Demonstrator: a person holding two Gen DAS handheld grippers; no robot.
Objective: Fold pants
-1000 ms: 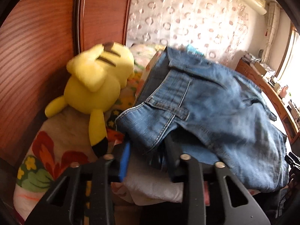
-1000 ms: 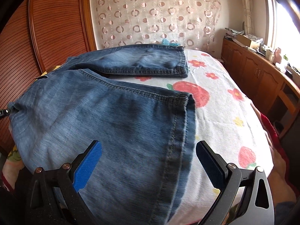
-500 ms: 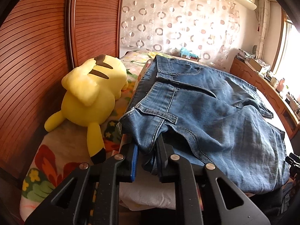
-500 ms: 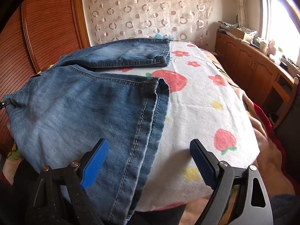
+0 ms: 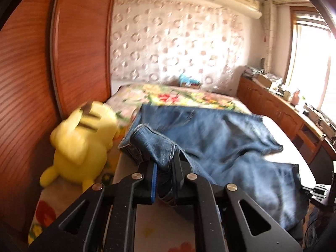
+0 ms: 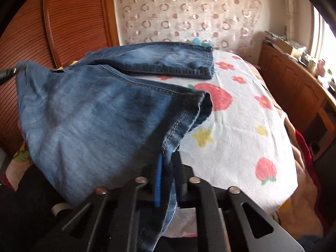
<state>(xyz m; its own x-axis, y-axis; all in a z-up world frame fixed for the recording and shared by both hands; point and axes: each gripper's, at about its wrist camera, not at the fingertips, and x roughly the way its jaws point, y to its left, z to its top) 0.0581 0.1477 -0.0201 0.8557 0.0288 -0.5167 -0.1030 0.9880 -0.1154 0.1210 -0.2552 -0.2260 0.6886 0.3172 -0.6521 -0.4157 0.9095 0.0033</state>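
We are pinching the jeans (image 5: pixel 220 147) at lower centre with the left gripper (image 5: pixel 164 168), its view blurred. Our right gripper (image 6: pixel 168 163) is clamping their hem, jaws having just closed, hiding the fabric's lower edge.

I see a yellow plush toy (image 5: pixel 82 147) lying on the bed's flowered blanket (image 5: pixel 178 97), close against the wooden wardrobe (image 5: pixel 82 48). A white fruit-print sheet (image 6: pixel 237 130) covers the bed. Behind it hangs a ring-patterned curtain (image 6: pixel 189 14); a cluttered wooden cabinet (image 5: pixel 279 113) runs beneath the window (image 5: pixel 308 63), an air conditioner (image 5: pixel 239 1) above.
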